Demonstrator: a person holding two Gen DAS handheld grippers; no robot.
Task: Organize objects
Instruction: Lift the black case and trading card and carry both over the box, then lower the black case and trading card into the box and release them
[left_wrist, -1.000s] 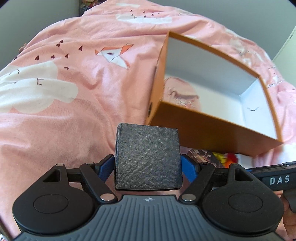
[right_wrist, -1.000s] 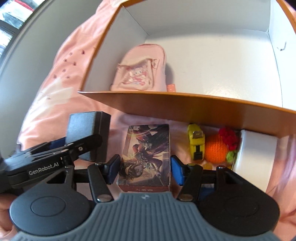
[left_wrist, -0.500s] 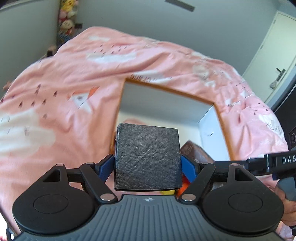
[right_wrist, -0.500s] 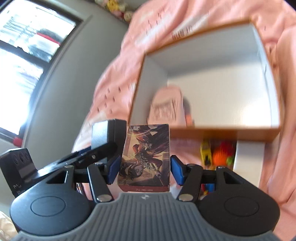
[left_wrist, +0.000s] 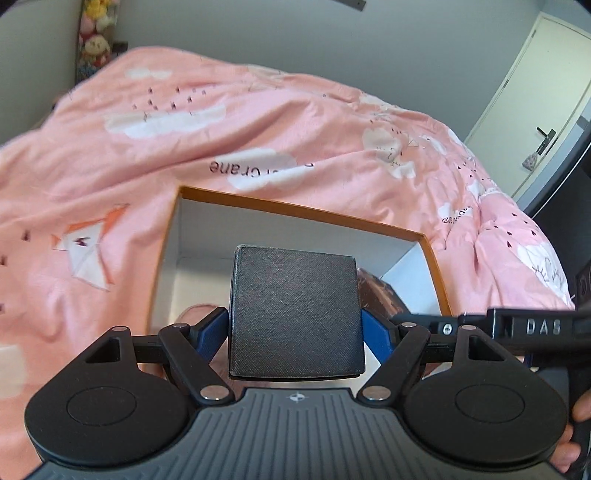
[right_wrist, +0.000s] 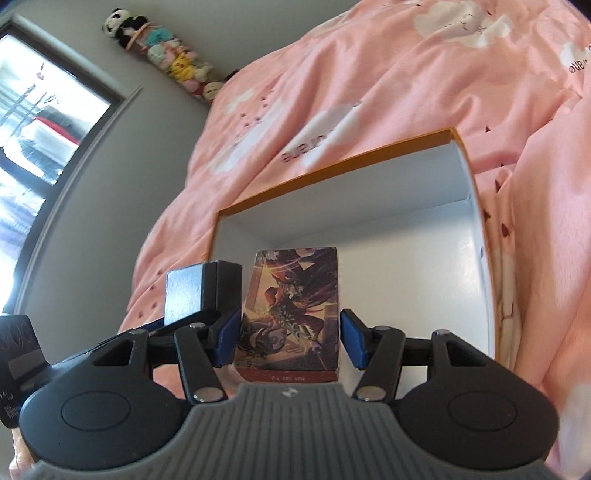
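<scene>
Pink duvet (left_wrist: 295, 122) printed with white clouds; orange box (left_wrist: 303, 212) with white inside; textured black case (left_wrist: 295, 314); card box (right_wrist: 291, 314) bearing red-brown illustrated artwork

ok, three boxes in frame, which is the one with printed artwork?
The card box in the right gripper. The black box is plain textured; the orange box is open, white inside.

A home bedroom: ahead of the jaws a bed lies under a pink duvet (left_wrist: 280, 122) printed with clouds. Beyond it stand grey walls, a column of plush toys (right_wrist: 166, 59), a window (right_wrist: 40, 122) and a door (left_wrist: 532, 107).
</scene>
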